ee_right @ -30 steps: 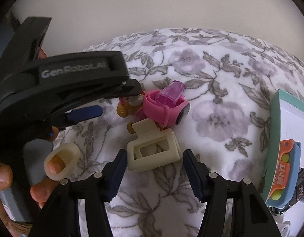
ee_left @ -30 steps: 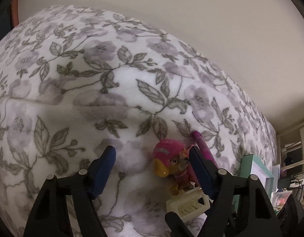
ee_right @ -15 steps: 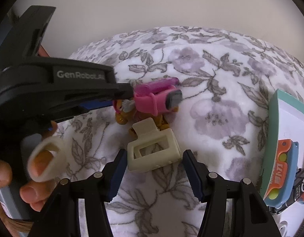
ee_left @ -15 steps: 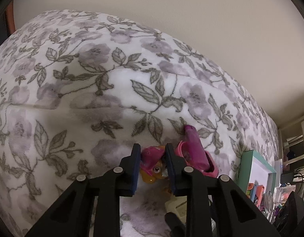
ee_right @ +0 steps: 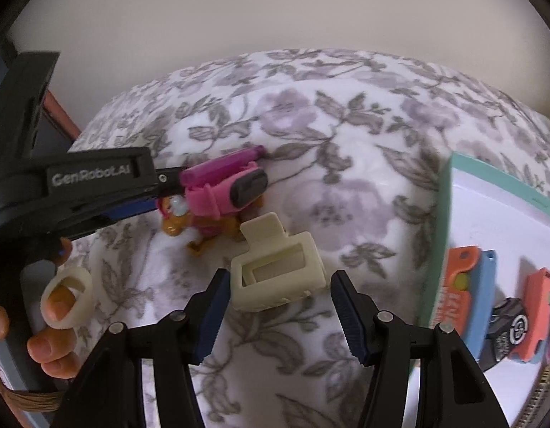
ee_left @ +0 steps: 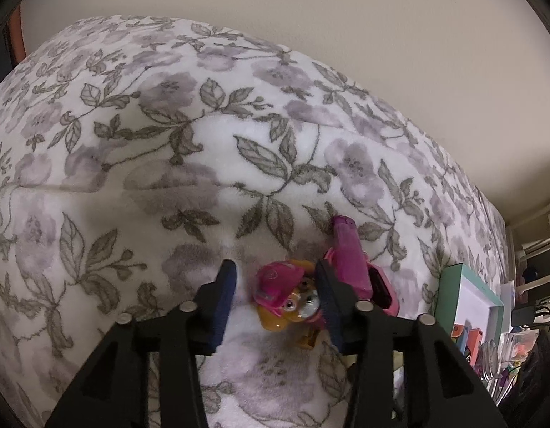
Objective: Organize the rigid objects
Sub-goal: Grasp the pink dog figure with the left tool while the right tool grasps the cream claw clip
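Observation:
A pink and orange toy pup figure (ee_left: 289,299) with a pink backpack lies on the floral blanket (ee_left: 167,142). My left gripper (ee_left: 275,296) is open around its head, the right finger touching it, the left finger apart. The figure also shows in the right wrist view (ee_right: 217,199), with the left gripper (ee_right: 96,192) reaching in from the left. A cream hair claw clip (ee_right: 275,271) lies just in front of my right gripper (ee_right: 278,306), which is open and empty, its fingers on either side of the clip.
A teal-rimmed white box (ee_right: 449,221) at the right holds orange and blue items (ee_right: 474,285). It also shows in the left wrist view (ee_left: 467,299). A plain wall rises behind the bed. Shelves with clutter (ee_left: 517,339) stand at the far right.
My left gripper closed on the toy pup's head half a second ago and has since opened wider; the toy has shifted and tilted. The right gripper stays open by the clip.

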`<state>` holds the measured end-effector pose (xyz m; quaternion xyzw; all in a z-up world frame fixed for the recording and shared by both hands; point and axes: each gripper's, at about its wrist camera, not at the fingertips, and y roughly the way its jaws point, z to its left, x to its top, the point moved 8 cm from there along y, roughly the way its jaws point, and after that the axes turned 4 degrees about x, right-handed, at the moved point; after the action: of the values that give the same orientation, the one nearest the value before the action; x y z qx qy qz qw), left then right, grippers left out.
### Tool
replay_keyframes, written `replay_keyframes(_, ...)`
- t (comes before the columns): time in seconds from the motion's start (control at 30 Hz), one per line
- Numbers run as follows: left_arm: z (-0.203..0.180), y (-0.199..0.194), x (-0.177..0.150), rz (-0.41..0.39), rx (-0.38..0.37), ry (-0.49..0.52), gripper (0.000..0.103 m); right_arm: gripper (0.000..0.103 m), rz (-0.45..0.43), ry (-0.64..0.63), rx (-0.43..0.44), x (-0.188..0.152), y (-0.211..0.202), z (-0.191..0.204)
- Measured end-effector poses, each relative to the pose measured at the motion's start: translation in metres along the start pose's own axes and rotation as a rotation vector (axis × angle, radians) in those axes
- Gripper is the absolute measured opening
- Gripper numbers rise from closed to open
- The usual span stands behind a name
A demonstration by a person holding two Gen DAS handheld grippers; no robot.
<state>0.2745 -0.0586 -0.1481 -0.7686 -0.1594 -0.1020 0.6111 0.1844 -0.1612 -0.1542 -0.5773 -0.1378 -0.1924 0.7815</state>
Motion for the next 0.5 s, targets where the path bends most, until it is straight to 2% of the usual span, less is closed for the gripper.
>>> replay_keyframes(0.2, -0.001, -0.001, 0.000, 0.002, 0.011, -0.001, 0.049, 0.061, -0.006, 0.031, -0.003, 0.001, -0.001, -0.009)
replay_keyframes(0.33, -0.007, 0.001, -0.006, 0.036, -0.026, -0.020, 0.049, 0.061, -0.006, 0.030, -0.008, 0.001, -0.001, -0.009)
replay_keyframes(0.37, -0.008, 0.001, -0.008, 0.043, -0.028, -0.021, 0.046, 0.061, -0.005, 0.030, -0.007, 0.000, -0.001, -0.009)
replay_keyframes(0.4, -0.010, 0.001, -0.009, 0.046, -0.029, -0.020, 0.036, 0.061, -0.004, 0.032, -0.007, 0.000, -0.002, -0.009)
replay_keyframes(0.5, -0.016, 0.000, -0.014, 0.046, -0.003, -0.001, 0.034, 0.061, 0.000, 0.036, -0.016, -0.002, -0.003, -0.010)
